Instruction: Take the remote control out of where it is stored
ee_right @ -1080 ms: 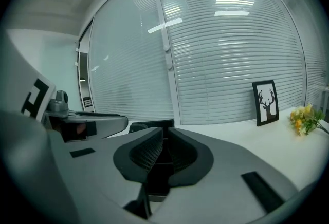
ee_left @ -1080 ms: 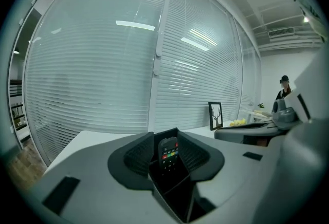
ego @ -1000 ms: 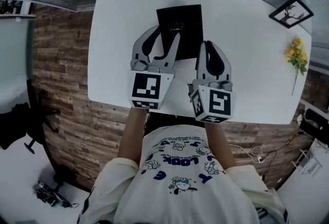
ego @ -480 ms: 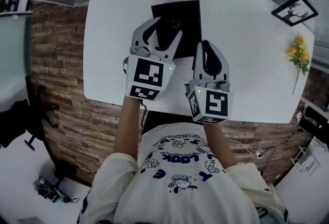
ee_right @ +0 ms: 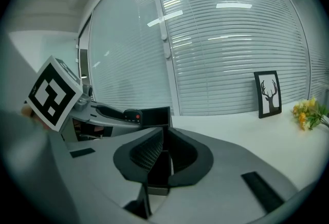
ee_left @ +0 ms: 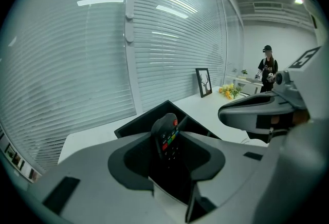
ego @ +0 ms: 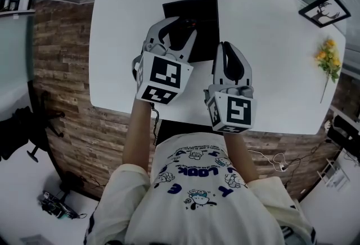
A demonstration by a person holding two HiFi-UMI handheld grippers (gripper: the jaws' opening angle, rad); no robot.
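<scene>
A black open-topped box (ego: 206, 12) stands on the white table (ego: 270, 41). The black remote control (ee_left: 165, 136), with coloured buttons and a red one at its top, stands upright in it. My left gripper (ego: 181, 26) reaches down into the box. Its jaws have just been closing, and its pads press on the remote's two sides. In the right gripper view the remote's top (ee_right: 131, 115) shows between the left fingers, in front of the box (ee_right: 157, 115). My right gripper (ego: 228, 47) rests shut and empty beside the box's right wall.
A framed deer picture (ego: 320, 10) and yellow flowers (ego: 326, 61) lie at the table's right end. Window blinds run behind the table. A person (ee_left: 267, 69) stands far off. The table's near edge is just under both grippers.
My left gripper has tipped down and rolled, with its fingers deeper over the box and round the remote. The right gripper has kept still.
</scene>
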